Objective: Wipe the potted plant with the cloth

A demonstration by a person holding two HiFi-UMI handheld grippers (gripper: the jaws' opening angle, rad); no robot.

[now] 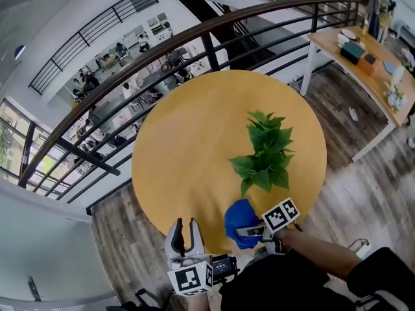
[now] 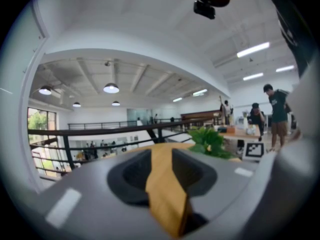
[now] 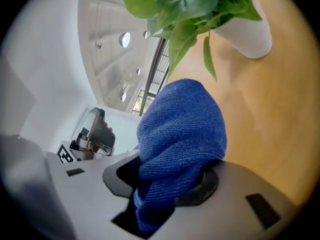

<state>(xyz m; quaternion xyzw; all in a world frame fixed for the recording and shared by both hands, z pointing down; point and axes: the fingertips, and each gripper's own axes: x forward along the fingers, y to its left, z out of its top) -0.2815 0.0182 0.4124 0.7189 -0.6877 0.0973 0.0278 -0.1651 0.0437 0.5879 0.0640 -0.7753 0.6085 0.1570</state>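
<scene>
A leafy green potted plant (image 1: 266, 154) stands right of centre on the round yellow table (image 1: 188, 148). Its white pot (image 3: 247, 34) shows in the right gripper view, with leaves (image 3: 185, 4) hanging just ahead of the cloth. My right gripper (image 1: 251, 230) is shut on a bunched blue cloth (image 1: 238, 220) (image 3: 182, 129) over the table's near edge, a short way in front of the plant. My left gripper (image 1: 184, 233) hovers at the near-left edge, holding nothing, with a narrow gap between its jaws (image 2: 162, 156). From there the plant (image 2: 210, 141) lies ahead to the right.
A black railing (image 1: 194, 37) curves behind the table, with a drop to a lower floor beyond it. A long wooden table (image 1: 363, 57) with items stands at the far right. People (image 2: 275, 114) stand beside it. Wood flooring surrounds the round table.
</scene>
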